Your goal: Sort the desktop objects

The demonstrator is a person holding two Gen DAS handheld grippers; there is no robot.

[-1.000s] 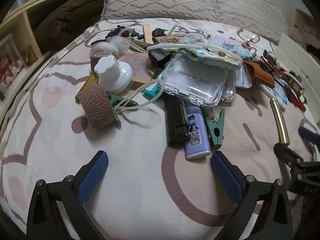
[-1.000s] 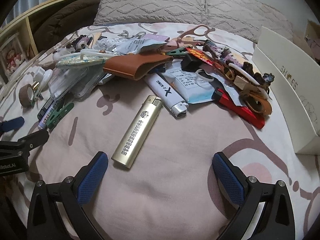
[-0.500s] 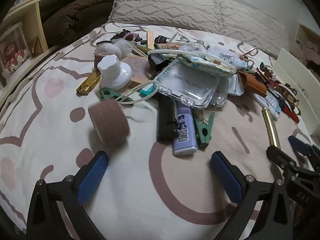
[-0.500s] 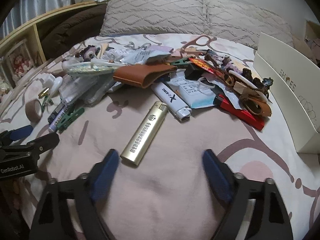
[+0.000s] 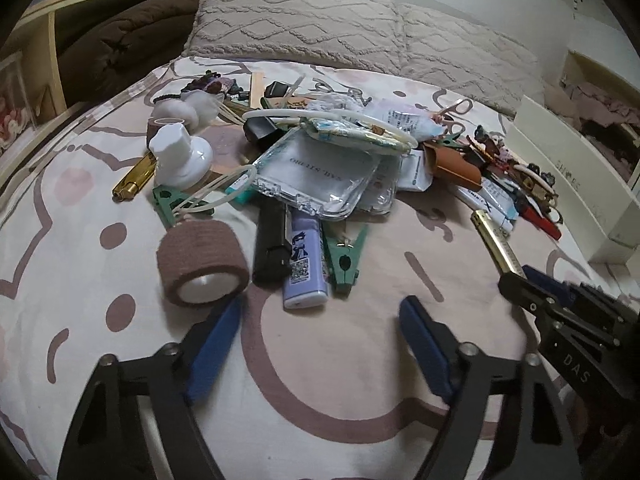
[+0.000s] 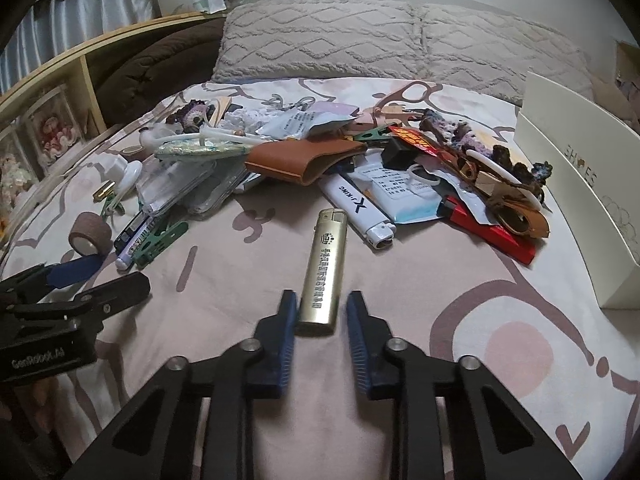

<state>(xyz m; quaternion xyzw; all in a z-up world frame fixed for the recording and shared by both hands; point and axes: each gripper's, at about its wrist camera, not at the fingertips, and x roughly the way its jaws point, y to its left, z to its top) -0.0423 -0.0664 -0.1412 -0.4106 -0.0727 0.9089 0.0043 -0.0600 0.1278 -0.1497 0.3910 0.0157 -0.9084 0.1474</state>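
Jaws of the right gripper (image 6: 322,312) are drawn in around the near end of the gold lighter (image 6: 323,270), which lies between the two blue pads on the bedspread (image 6: 420,272) and points away toward the heap; the left pad seems to touch it, while on the right side contact cannot be told for certain, though the jaws stand as narrow as they go. Jaws of the left gripper (image 5: 320,322) are closing with nothing between them; only bare bedspread shows in the gap. Just beyond the tip of its left finger (image 5: 212,344) stands a brown roll of bandage tape (image 5: 202,262), its open core turned toward the camera. Right of the roll lie a black lighter (image 5: 274,246), a lilac lighter (image 5: 304,264) and a green clip (image 5: 344,258), side by side, their far ends tucked under a clear plastic case (image 5: 320,176). Farther left sit a white knob-shaped holder (image 5: 180,156) and a second gold lighter (image 5: 134,182). In the right wrist view the far heap holds a tan leather pouch (image 6: 308,158), a white lighter (image 6: 358,210) just beyond the gold one, a red lighter (image 6: 490,228) to the right, and pink scissors (image 6: 400,98) at the far side. A white shoe box (image 6: 576,184) stands along the right edge of the bed, and knitted pillows (image 6: 360,36) lie at the far end.
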